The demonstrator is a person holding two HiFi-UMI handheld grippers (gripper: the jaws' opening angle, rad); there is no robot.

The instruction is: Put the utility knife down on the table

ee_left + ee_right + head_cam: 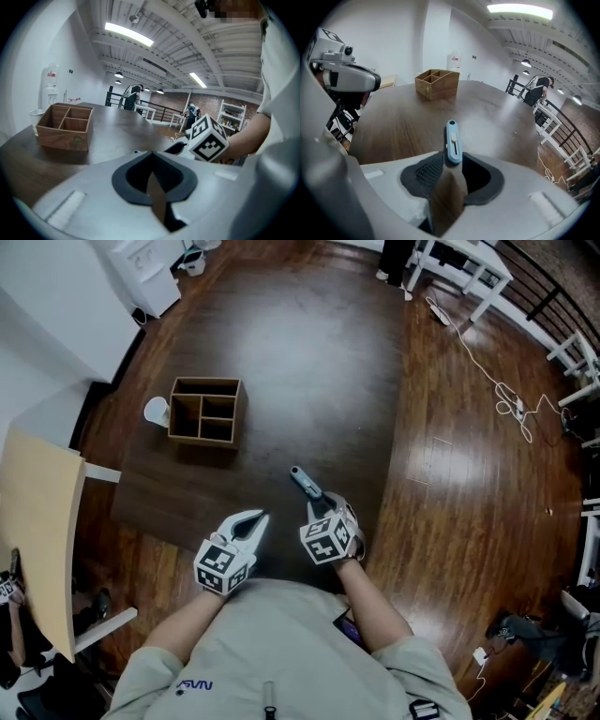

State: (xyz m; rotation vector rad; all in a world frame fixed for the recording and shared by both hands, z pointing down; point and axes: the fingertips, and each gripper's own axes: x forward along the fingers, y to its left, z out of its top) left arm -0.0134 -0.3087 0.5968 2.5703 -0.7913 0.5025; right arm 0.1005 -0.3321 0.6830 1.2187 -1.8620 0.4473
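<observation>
The utility knife (305, 482), light blue with a slider, lies flat on the dark table (309, 352) and points away from me. My right gripper (323, 505) sits just behind it with the jaws apart. In the right gripper view the knife (453, 142) has its near end between the fingertips of the right gripper (452, 165), and bare table shows in the gap below it. My left gripper (260, 517) hovers to the left near the table's front edge. It is shut and holds nothing, with only a thin sliver between the jaws of the left gripper (153, 177).
A wooden divided box (206, 412) stands on the table's far left, with a white cup (157, 411) beside it. A light wooden tabletop (37, 540) is at the left. A white cable (497, 390) trails over the wood floor at the right. People stand far off in the room.
</observation>
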